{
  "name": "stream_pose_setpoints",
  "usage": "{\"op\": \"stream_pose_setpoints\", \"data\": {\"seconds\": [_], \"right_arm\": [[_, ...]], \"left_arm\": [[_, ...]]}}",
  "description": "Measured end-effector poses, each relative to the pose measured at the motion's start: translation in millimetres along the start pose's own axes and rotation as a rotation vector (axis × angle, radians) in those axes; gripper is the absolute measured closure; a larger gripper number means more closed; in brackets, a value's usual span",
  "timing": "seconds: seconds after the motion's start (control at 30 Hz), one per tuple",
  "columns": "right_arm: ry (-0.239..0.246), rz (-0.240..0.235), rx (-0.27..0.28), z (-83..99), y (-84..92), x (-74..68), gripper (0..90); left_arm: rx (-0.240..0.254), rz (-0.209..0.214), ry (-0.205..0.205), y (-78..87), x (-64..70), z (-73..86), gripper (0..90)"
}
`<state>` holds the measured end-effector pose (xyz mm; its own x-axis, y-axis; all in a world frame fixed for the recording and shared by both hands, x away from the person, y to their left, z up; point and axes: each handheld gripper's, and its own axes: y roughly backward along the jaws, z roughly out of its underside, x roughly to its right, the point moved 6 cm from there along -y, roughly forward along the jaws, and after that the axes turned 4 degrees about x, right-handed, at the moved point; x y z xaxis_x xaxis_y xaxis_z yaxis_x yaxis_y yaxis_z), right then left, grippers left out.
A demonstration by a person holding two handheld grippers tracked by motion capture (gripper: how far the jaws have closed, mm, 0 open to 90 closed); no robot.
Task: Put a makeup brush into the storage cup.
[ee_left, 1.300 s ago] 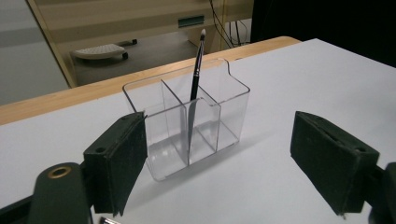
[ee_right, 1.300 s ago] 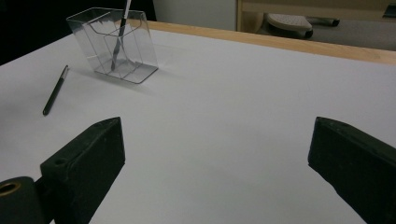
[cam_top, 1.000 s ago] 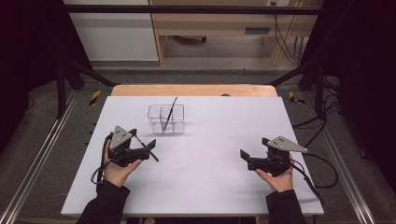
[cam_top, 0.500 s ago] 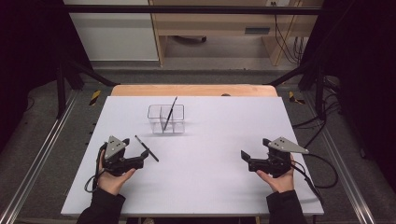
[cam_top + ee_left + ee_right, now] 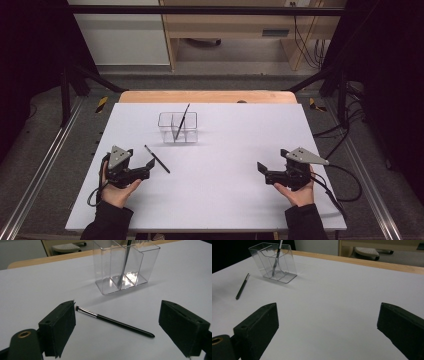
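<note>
My left gripper (image 5: 150,165) has drawn back toward the near left of the white surface (image 5: 230,210) over the last second, its fingers (image 5: 58,327) released and spread wide, and the slim black makeup brush (image 5: 113,321) it was over a second ago now lies flat and free just beyond them, left of centre, touching neither pad. I read that as a brush set down, or let go, short of the clear organiser (image 5: 178,127) standing farther off, so it has yet to be picked up and stood in a compartment. A second brush (image 5: 182,121) already leans upright in the organiser's middle section, its tip on the floor of the box. My right gripper (image 5: 262,168) rests at the near right, well apart from everything, fingers (image 5: 257,332) likewise released and holding nothing. The loose brush is a thin glossy black rod with a silver ferrule and short dark bristles; the organiser is hard transparent plastic, straight-walled and three-celled; the surface is matte and smooth.
</note>
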<state>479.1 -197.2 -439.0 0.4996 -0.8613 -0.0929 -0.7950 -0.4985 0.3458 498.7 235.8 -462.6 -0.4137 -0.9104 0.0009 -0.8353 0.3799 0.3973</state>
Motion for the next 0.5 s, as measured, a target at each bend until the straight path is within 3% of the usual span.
{"op": "stream_pose_setpoints", "data": {"seconds": [0.5], "right_arm": [[0.002,-0.006,-0.012,2.3,-2.9,-1.8,4.5]], "left_arm": [[-0.082,-0.058,0.008,-23.2,-4.6,6.8,14.5]]}}
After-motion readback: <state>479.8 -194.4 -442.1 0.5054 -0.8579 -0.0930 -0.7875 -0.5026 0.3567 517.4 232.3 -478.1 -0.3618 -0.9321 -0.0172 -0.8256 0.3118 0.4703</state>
